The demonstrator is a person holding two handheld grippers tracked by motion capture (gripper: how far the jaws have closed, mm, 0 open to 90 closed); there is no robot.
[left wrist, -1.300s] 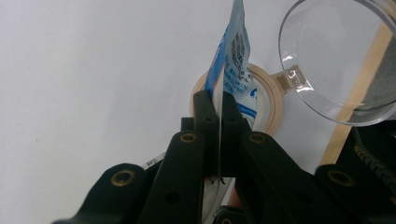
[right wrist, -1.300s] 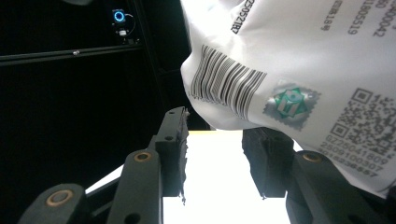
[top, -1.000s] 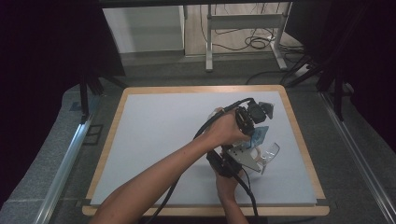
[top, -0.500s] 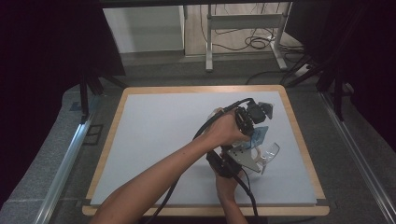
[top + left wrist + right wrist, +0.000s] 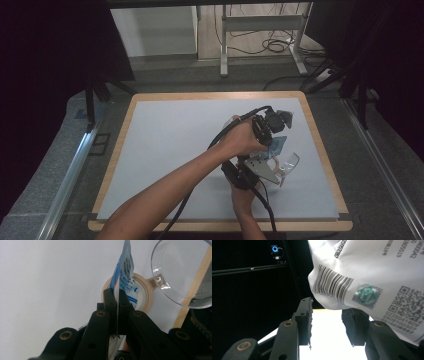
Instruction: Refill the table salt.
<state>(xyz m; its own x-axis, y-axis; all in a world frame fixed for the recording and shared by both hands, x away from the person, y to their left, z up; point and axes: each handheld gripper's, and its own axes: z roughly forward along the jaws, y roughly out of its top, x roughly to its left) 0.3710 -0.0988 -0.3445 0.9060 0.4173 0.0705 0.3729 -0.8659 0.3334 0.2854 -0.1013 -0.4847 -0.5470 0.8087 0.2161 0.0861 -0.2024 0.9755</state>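
My left gripper (image 5: 117, 293) is shut on the edge of a blue and white packet (image 5: 125, 272). The packet stands edge-on over a round beige jar (image 5: 147, 295), whose clear hinged lid (image 5: 180, 272) lies open beside it. In the high view the left gripper (image 5: 272, 141) holds the packet (image 5: 276, 145) at the table's right, the forearm crossing over. Just below it, my right gripper (image 5: 272, 161) sits by the clear lid (image 5: 289, 162). In the right gripper view its jaws (image 5: 329, 307) stand apart with bright table between them. The packet's white barcoded back (image 5: 367, 272) hangs over the right jaw's tip.
The work happens on a pale grey mat (image 5: 165, 150) in a wooden frame (image 5: 120, 145). Black cables (image 5: 235, 131) trail from both grippers toward the front edge. Dark curtains flank the table, and a metal stand (image 5: 260, 30) is beyond the far edge.
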